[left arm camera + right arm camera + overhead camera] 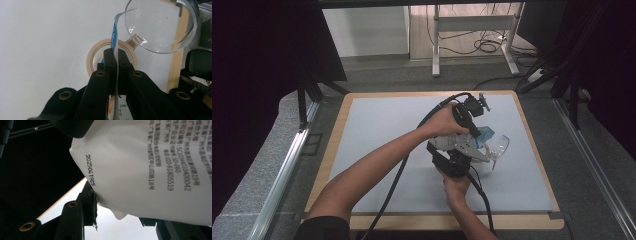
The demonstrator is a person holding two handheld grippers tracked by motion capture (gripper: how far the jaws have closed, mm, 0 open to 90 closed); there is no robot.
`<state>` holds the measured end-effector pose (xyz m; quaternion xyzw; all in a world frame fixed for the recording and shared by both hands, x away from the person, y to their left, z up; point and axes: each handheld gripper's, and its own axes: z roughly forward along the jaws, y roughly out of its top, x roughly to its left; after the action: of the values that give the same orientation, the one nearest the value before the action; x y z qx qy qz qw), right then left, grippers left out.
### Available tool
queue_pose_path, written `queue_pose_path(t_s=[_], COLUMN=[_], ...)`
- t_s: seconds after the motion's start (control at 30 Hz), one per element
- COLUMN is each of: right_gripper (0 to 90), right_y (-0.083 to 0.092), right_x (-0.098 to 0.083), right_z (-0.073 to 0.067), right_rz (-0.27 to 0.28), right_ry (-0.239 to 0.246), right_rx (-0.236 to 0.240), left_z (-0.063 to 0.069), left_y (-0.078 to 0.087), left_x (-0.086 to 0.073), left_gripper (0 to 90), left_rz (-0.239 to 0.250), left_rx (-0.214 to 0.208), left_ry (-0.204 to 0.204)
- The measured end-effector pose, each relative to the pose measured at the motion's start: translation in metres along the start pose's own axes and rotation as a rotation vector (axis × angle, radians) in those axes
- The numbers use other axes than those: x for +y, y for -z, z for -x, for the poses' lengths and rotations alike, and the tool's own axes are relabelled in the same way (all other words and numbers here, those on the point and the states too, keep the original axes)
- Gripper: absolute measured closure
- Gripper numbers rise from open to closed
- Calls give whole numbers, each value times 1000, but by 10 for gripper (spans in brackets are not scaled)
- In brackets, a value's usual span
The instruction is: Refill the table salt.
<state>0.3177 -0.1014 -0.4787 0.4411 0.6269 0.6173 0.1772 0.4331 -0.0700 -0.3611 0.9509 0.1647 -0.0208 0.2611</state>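
A white and blue packet hangs between both grippers above the right middle of the mat. My left gripper is shut on its thin sealed edge. In the right gripper view the packet's printed white face hangs close overhead. My right gripper stands part closed around the packet's lower corner, its left pad pressed into the film. A clear plastic cup sits just beyond the packet, mouth toward the left gripper. A roll of beige tape lies flat under the left jaws.
A pale grey mat covers a wooden board. Black cables trail from both grippers toward the front edge. Metal rails run along both sides. A desk frame and floor cables stand beyond the far edge.
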Motion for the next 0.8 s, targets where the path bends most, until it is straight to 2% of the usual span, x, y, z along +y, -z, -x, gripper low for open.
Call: queue_pose_path(t_s=[0.8], right_gripper=[571], right_y=[-1], right_x=[1], right_z=[1], right_rz=[-3], right_ry=[-7], right_rx=[1], left_z=[-2], left_y=[-1], left_x=[0], left_gripper=[898], left_rz=[-6], left_rx=[-3], left_ry=[2])
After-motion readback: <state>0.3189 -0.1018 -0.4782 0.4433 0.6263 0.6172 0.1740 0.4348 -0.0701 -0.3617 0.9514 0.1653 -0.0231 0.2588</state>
